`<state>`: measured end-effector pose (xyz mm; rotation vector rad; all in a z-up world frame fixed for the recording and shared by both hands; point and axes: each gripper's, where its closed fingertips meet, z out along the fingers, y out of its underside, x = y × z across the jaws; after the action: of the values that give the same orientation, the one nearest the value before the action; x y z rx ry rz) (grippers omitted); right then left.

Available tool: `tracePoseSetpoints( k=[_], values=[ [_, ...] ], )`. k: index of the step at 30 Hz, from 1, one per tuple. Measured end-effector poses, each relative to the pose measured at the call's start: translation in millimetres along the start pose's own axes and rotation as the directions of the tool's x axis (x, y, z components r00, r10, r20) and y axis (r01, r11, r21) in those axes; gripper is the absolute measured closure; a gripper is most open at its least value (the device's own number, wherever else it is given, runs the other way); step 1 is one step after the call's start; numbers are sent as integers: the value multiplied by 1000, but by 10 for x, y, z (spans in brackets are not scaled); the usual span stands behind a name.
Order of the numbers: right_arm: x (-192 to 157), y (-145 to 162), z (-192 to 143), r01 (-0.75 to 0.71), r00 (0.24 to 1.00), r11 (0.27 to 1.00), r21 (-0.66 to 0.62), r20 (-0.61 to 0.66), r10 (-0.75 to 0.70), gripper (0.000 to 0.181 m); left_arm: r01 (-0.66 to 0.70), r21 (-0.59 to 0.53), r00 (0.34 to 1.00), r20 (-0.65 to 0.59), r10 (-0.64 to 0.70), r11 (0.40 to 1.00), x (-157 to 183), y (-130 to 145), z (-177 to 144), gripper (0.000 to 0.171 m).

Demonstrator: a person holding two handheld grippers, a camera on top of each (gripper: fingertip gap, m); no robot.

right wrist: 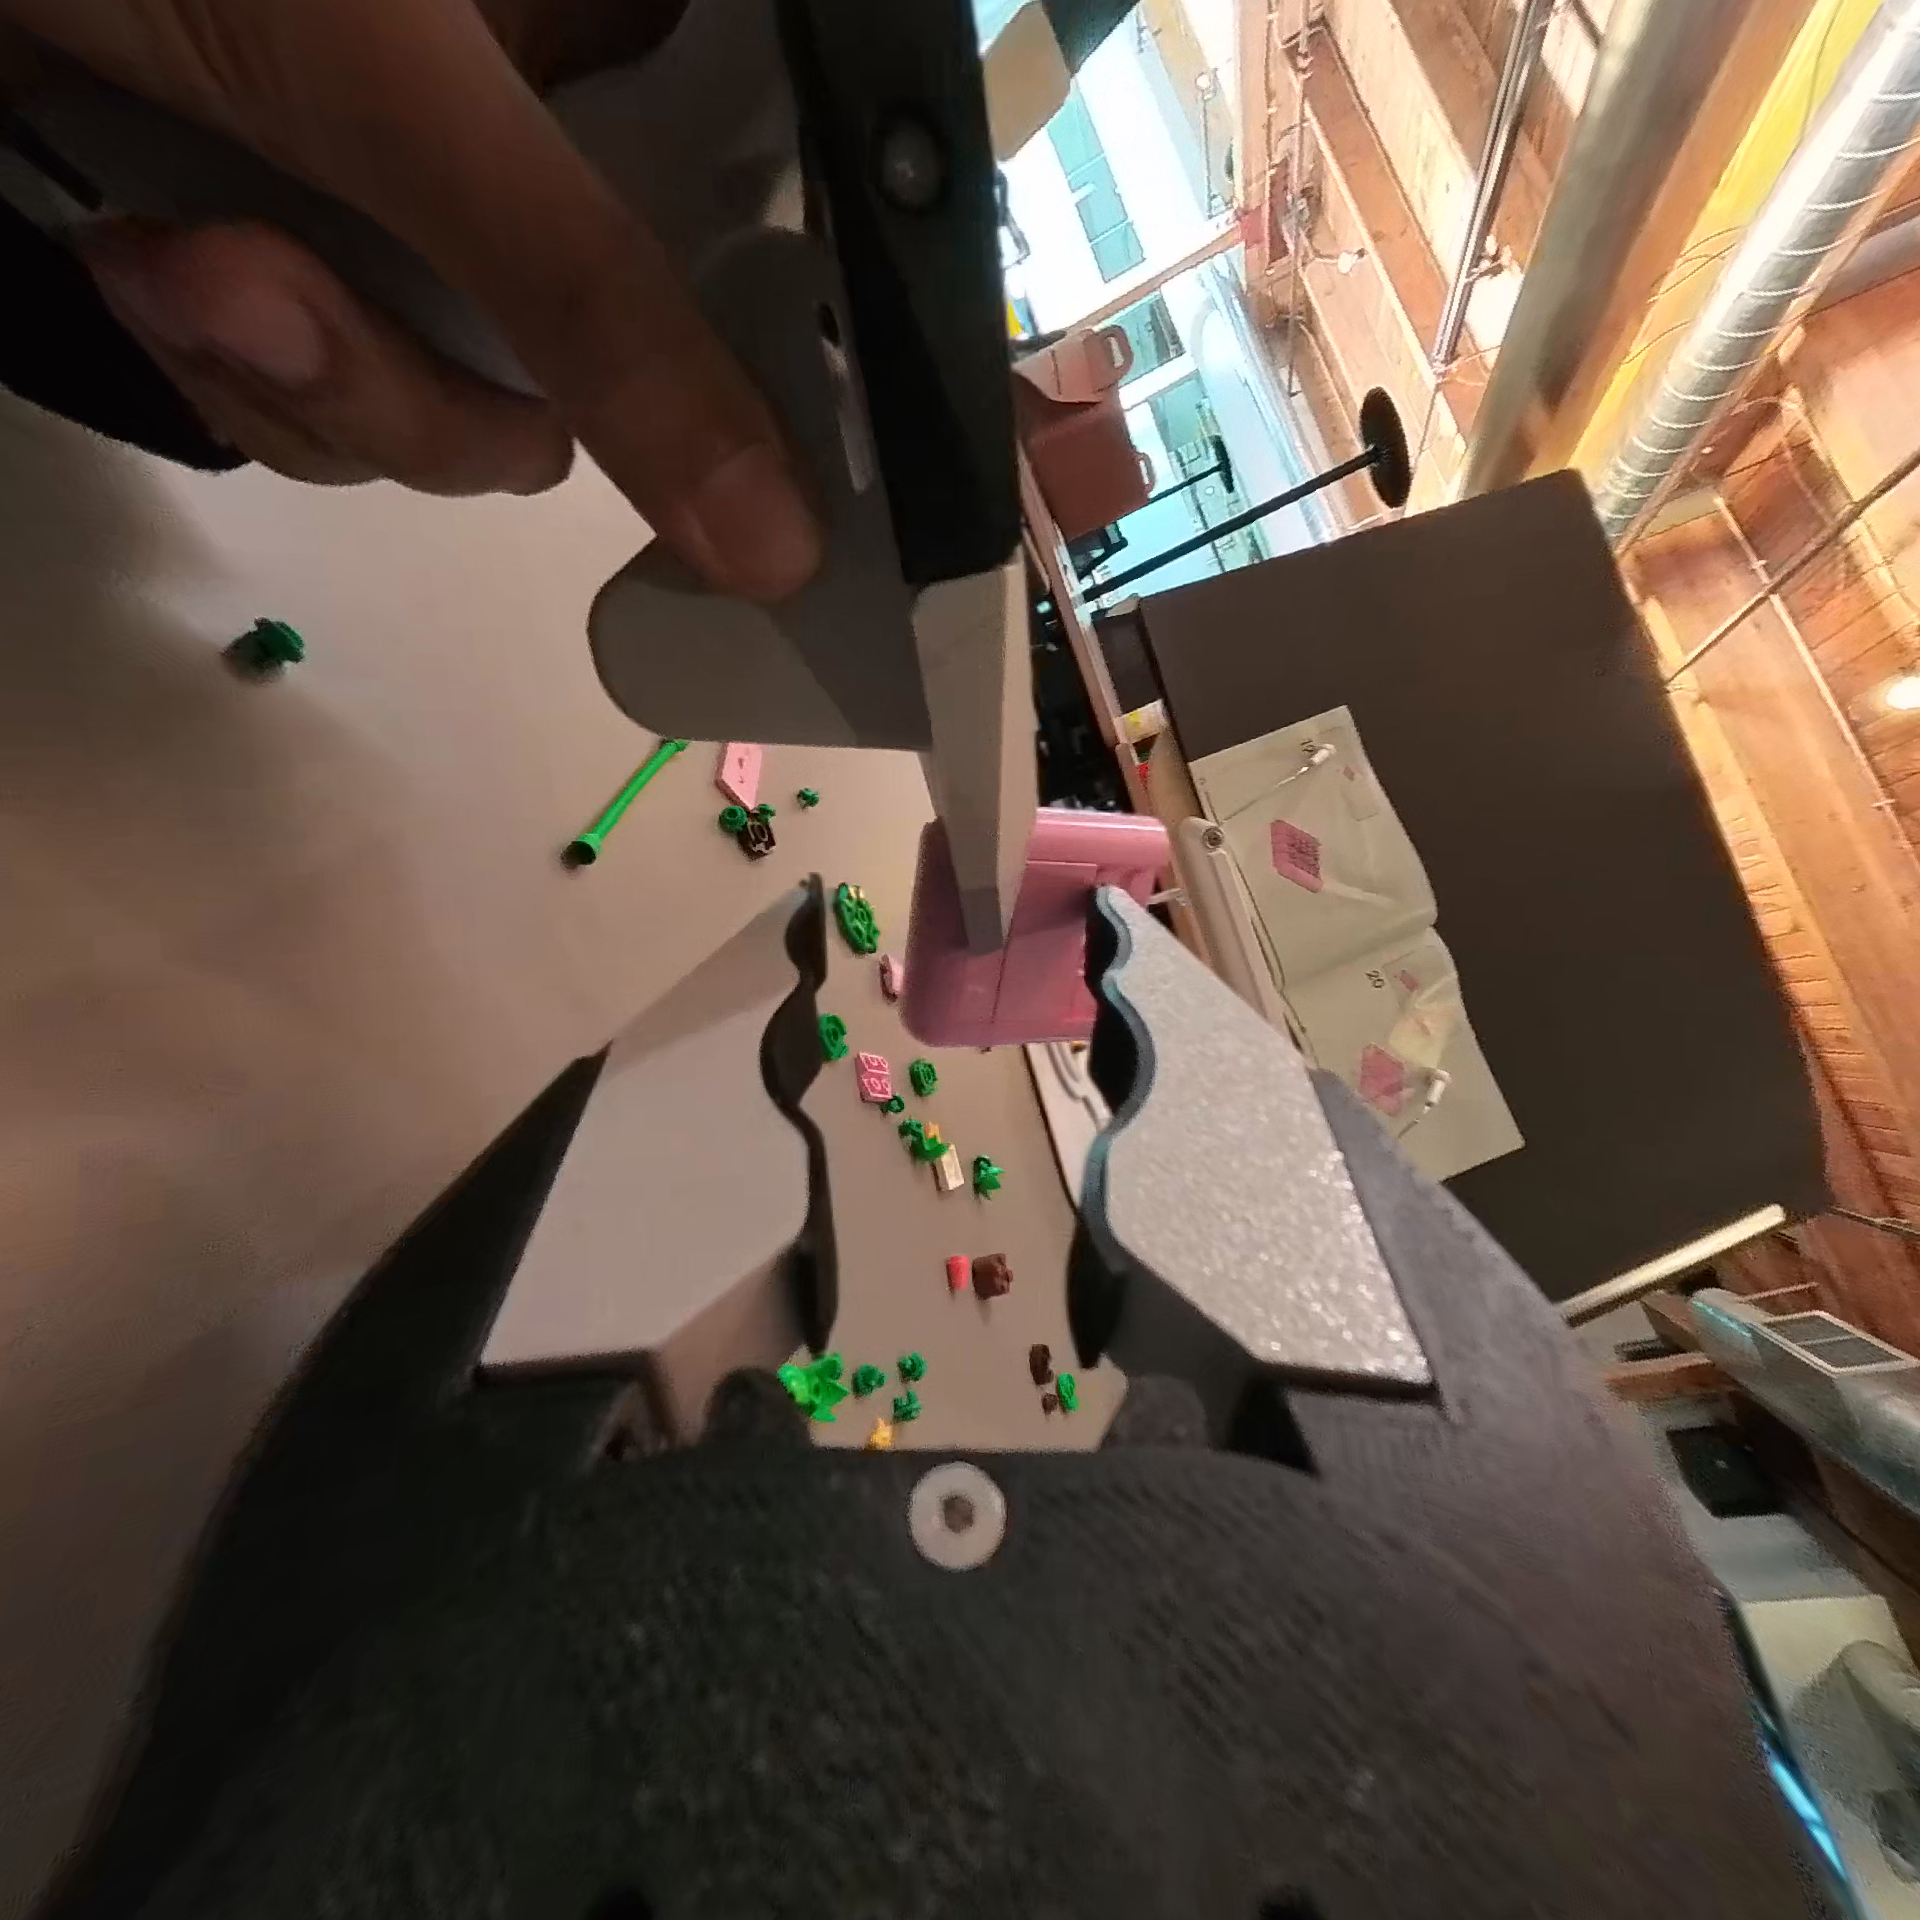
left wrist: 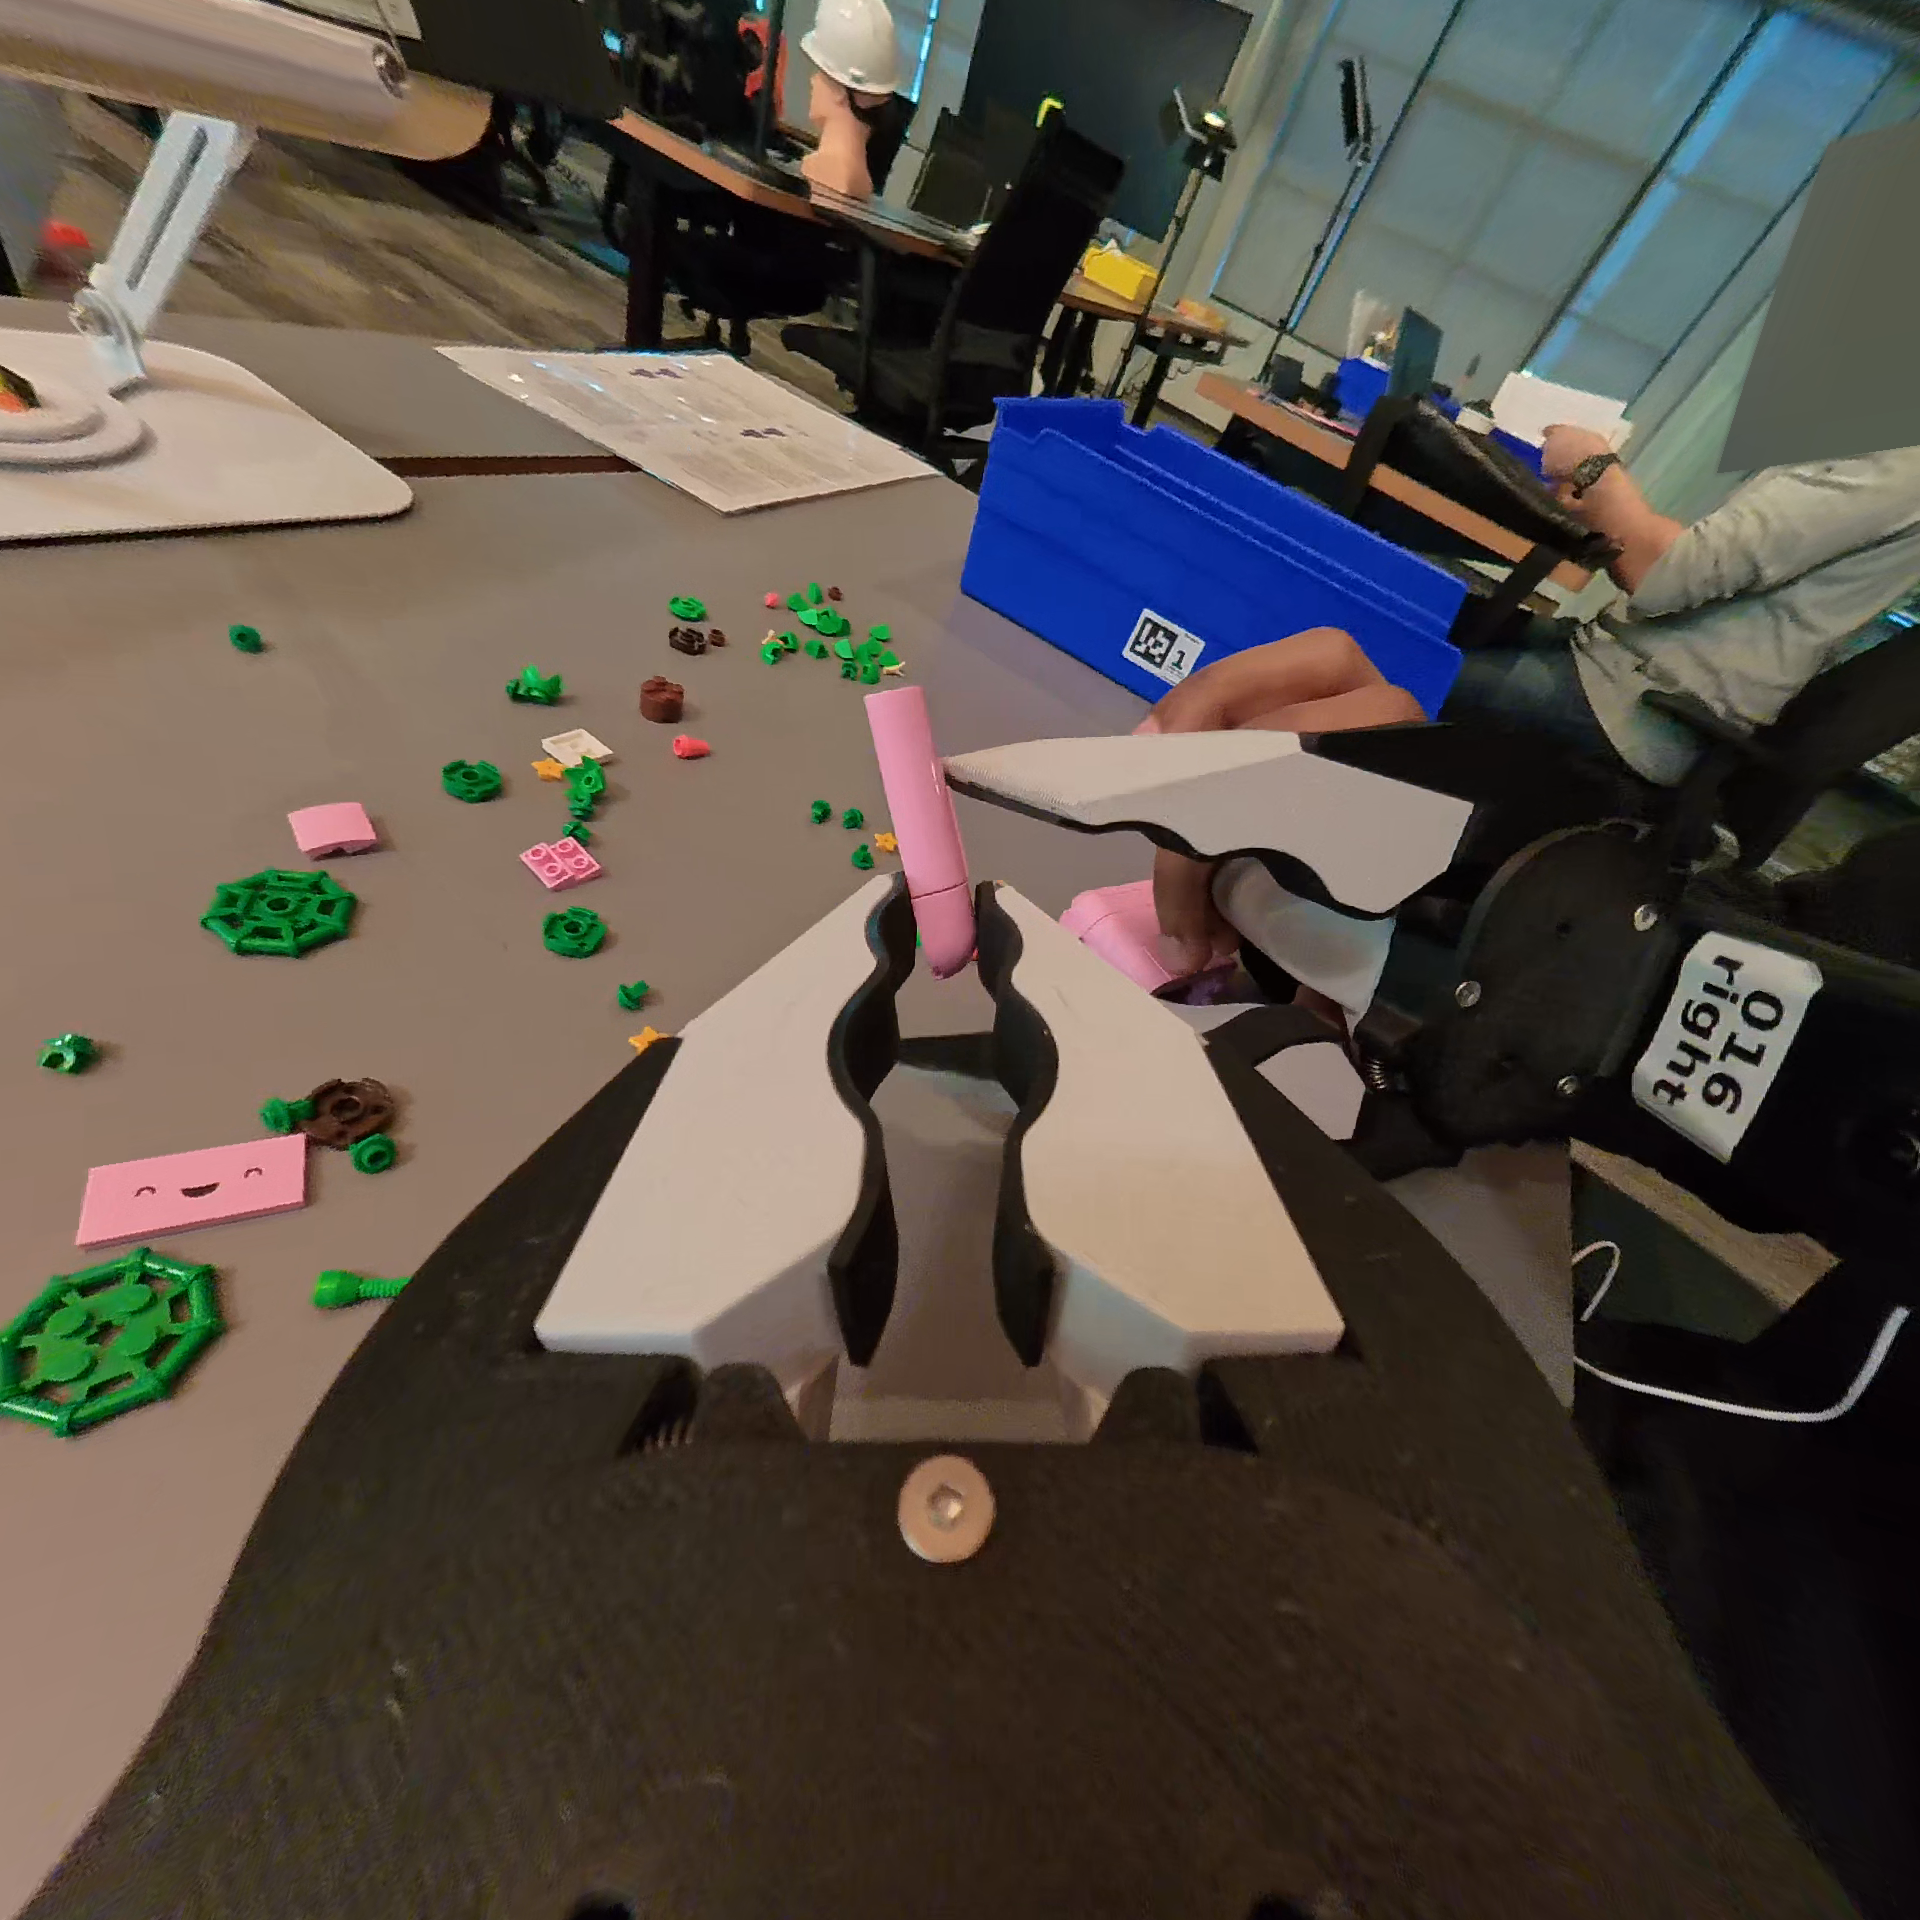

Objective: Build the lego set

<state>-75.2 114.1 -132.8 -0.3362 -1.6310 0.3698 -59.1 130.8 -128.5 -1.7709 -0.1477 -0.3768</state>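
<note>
The left gripper (left wrist: 940, 914) pinches a pink block (left wrist: 920, 821) in its jaws above the worktop (left wrist: 416, 644); the right gripper (right wrist: 951, 935), jaws spread, meets that block.

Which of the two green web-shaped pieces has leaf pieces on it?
The nearer green web piece, at the lower left edge beside the pink smiling tile; the farther web piece is bare.

Even, soft indoor light fills both views, with daylight entering through the tall glass windows (left wrist: 1558, 208) behind. Shadows on the matte grey tabletop (left wrist: 416, 644) are faint. Wide-angle distortion bends the edges. The near black textured gripper body (right wrist: 935, 1714) looks blurred, and the right wrist view is dimmer.
</note>
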Motion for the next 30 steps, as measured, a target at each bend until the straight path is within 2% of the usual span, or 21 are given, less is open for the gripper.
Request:
tracePoseSetpoints(
  k=[3,5,8,13,20,30],
  values=[
    [52,-25,-23,-57,998,998,19,3,56,142,-26,0,1000,6,26,1000,2,-8,-8,166],
    [54,-56,-51,-177,983,983,36,62,175,142,-99,-8,994,43,99,995,3,-7,-11,166],
    [38,-103,-76,-372,920,928,36,150,363,136,-180,-22,980,87,181,983,-1,-5,-10,166],
    [4,-16,-68,-329,937,944,3,128,326,145,-220,-77,968,102,228,972,-21,72,10,165],
    [-60,24,-97,-392,891,919,-31,235,388,144,-296,-121,945,108,309,947,-1,136,23,164],
    [-10,4,-170,-400,875,916,-22,288,389,147,-326,-103,939,74,335,940,59,114,13,164]
  ],
)
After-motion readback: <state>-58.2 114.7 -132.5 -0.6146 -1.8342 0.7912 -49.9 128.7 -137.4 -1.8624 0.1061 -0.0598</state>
